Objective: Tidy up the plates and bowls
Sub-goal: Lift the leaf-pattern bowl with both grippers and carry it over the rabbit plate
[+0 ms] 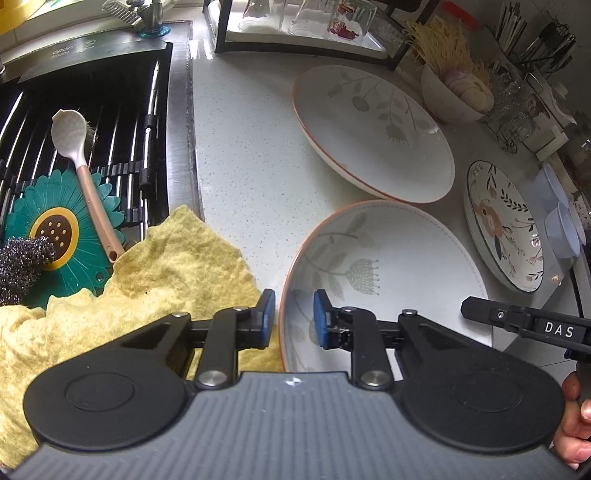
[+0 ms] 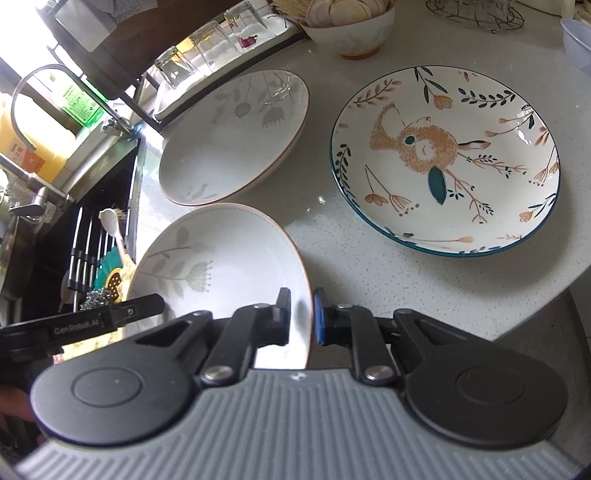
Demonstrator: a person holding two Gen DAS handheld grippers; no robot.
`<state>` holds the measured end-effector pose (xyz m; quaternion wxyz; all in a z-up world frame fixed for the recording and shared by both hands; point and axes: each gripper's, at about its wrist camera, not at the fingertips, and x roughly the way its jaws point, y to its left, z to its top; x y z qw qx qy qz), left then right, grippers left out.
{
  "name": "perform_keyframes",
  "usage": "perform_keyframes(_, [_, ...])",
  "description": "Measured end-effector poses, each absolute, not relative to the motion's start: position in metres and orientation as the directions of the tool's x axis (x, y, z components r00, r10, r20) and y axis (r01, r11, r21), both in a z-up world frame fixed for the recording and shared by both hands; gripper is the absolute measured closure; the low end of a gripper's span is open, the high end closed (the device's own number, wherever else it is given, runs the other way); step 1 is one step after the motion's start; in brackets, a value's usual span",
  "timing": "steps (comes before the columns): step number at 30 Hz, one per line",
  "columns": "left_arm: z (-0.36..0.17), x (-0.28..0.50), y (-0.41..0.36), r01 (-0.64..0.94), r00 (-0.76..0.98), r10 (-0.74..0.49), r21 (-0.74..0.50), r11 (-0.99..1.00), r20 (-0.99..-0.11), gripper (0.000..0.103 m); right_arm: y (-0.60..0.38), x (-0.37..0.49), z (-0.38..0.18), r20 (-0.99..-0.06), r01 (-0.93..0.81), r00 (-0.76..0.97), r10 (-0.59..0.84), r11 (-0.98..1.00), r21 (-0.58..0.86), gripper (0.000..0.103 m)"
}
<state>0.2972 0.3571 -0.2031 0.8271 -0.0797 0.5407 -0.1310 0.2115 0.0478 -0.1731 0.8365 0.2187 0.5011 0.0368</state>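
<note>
Speckled countertop [image 2: 332, 236] carrying three plates, near leaf-patterned plate [image 2: 221, 266] sitting beside the sink [image 1: 92, 110], right gripper [image 2: 301, 317] clamping its right rim, left gripper [image 1: 294, 317] closing around its left rim, yellow cloth [image 1: 166, 266] lying alongside

The near plate [image 1: 388, 266] loses its lower rim behind the gripper body, the yellow cloth [image 1: 166, 280] runs off the left edge, and the rack glasses [image 1: 306, 16] are cropped above.

a speckled white counter [image 1: 240, 129] meets a black sink [image 1: 92, 110] under bright daylight.
</note>
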Motion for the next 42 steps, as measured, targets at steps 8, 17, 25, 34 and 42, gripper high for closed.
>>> perform_keyframes(8, [-0.203, 0.305, 0.356, 0.147, 0.37, -0.319, -0.284, 0.947, -0.873, 0.082, 0.045, 0.219, -0.172, -0.834, 0.163, 0.473, 0.285, 0.902, 0.4, 0.091])
perform_keyframes(17, [-0.183, 0.303, 0.352, 0.196, 0.382, -0.359, -0.305, 0.932, -0.852, 0.084, 0.037, 0.218, -0.153, -0.821, 0.172, 0.501, 0.273, 0.898, 0.404, 0.09])
perform_keyframes(25, [-0.151, 0.308, 0.347, 0.211, 0.425, -0.378, -0.316, 0.925, -0.823, 0.084, 0.031, 0.221, -0.13, -0.795, 0.156, 0.546, 0.264, 0.9, 0.406, 0.09])
perform_keyframes(34, [-0.12, 0.318, 0.33, 0.208, 0.451, -0.418, -0.362, 0.909, -0.789, 0.084, 0.009, 0.221, -0.102, -0.757, 0.122, 0.605, 0.247, 0.911, 0.395, 0.09])
perform_keyframes(42, [-0.099, 0.328, 0.291, 0.196, 0.494, -0.407, -0.358, 0.913, -0.768, 0.084, -0.031, 0.229, -0.088, -0.719, 0.094, 0.641, 0.267, 0.903, 0.419, 0.09])
